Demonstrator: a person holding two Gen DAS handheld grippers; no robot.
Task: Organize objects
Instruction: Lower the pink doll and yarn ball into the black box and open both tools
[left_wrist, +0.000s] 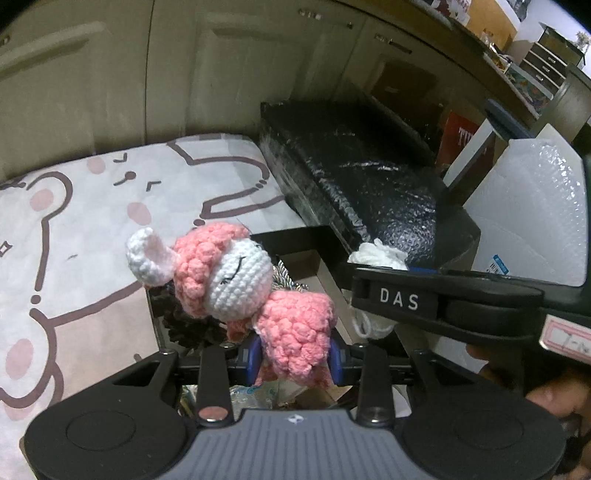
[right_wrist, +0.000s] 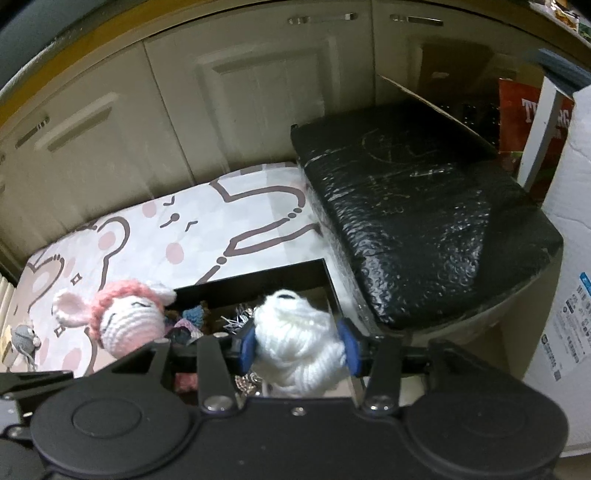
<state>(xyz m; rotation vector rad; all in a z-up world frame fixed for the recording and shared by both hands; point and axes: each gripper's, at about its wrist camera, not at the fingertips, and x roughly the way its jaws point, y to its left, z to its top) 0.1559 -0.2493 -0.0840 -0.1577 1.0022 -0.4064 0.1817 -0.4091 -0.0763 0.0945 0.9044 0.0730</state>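
A pink and white crochet lamb (left_wrist: 240, 277) hangs above an open black box (left_wrist: 295, 236), and my left gripper (left_wrist: 295, 360) is shut on its pink body. In the right wrist view the lamb (right_wrist: 125, 325) shows at the left, over the box rim (right_wrist: 258, 280). My right gripper (right_wrist: 298, 347) has its blue pads against a white yarn toy (right_wrist: 295, 325), held over the same box. That toy (left_wrist: 376, 254) also peeks out above the right gripper's black finger (left_wrist: 399, 299) in the left wrist view. Several small items, among them a pine cone (left_wrist: 188, 325), lie in the box.
A large block wrapped in black plastic (right_wrist: 424, 221) stands right of the box. A bear-print mat (right_wrist: 147, 236) lies to the left, with a small grey mouse toy (right_wrist: 24, 338) at its edge. Cream cupboard doors (right_wrist: 258, 92) close off the back. A white carton (right_wrist: 569, 258) stands far right.
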